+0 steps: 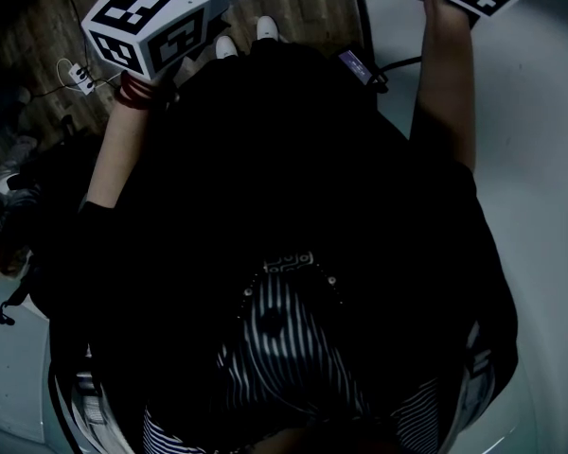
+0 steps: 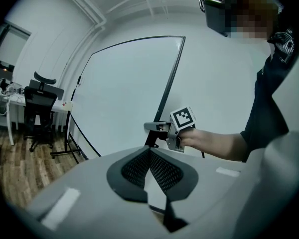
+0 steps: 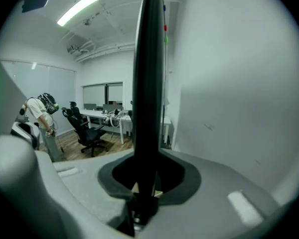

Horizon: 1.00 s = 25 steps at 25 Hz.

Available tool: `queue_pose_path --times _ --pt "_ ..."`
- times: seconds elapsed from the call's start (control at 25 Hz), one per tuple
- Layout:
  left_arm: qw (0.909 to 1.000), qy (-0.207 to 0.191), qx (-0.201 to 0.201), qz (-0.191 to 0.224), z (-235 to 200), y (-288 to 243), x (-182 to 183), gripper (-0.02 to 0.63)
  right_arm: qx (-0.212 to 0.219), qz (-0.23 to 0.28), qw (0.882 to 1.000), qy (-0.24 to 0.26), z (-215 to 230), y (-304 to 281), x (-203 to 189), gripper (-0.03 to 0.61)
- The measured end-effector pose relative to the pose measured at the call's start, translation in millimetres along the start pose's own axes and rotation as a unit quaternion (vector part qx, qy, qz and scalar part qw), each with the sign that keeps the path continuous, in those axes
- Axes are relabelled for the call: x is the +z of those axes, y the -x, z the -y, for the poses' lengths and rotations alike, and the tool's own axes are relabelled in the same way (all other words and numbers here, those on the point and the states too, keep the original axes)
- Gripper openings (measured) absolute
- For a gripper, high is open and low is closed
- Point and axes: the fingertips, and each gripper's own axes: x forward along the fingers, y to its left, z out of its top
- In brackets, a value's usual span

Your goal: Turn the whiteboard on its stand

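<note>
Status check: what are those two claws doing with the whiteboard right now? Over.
Right claw clamped on whiteboard frame. Left claw shut, empty. Office chair off to one side.

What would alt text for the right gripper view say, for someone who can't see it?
The right gripper clamps the whiteboard's black frame, which rises up the middle. The white board fills the right; at left, an office with desks, chairs and a standing person.
</note>
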Motion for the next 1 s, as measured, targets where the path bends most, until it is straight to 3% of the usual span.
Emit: queue_pose_path --times 0.08,0.2,0.32,0.44,0.48,0.64,1.0 --pt "1.0000 -0.003 -0.005 0.000 2.9 -2.3 2.1 -0.003 0.004 0.005 1.000 0.003 -3.6 9.4 -2.2 0.100" --pt "0.9999 -0.006 -0.011 0.001 6.8 -3.5 3.0 -0.003 -0.028 0.027 0.999 0.024 -3.8 41.7 -1.4 0.118" --pt "0.9997 -0.008 -0.021 0.004 14.3 -6.9 5.0 -0.003 -0.035 0.048 0.998 -0.002 -3.1 81.0 -2.4 0.118" --pt "0.9994 -0.011 -0.032 0.007 24.1 -11.2 5.9 -0.003 0.019 0.076 0.996 -0.033 -27.0 115.7 -3.4 0.085" --pt "0.9993 -0.011 -0.035 0.007 26.8 -12.7 5.7 -0.003 0.048 0.084 0.995 -0.034 -41.3 124.1 -4.9 0.002" --pt "0.9987 -0.015 -0.044 0.022 35.4 -18.7 12.8 -0.003 0.156 0.091 0.983 -0.017 -100.8 138.8 -12.9 0.002" --pt "0.9979 -0.027 -0.020 0.055 21.9 -3.0 29.3 -0.003 0.205 0.099 0.974 0.010 -146.1 123.0 1.8 0.002"
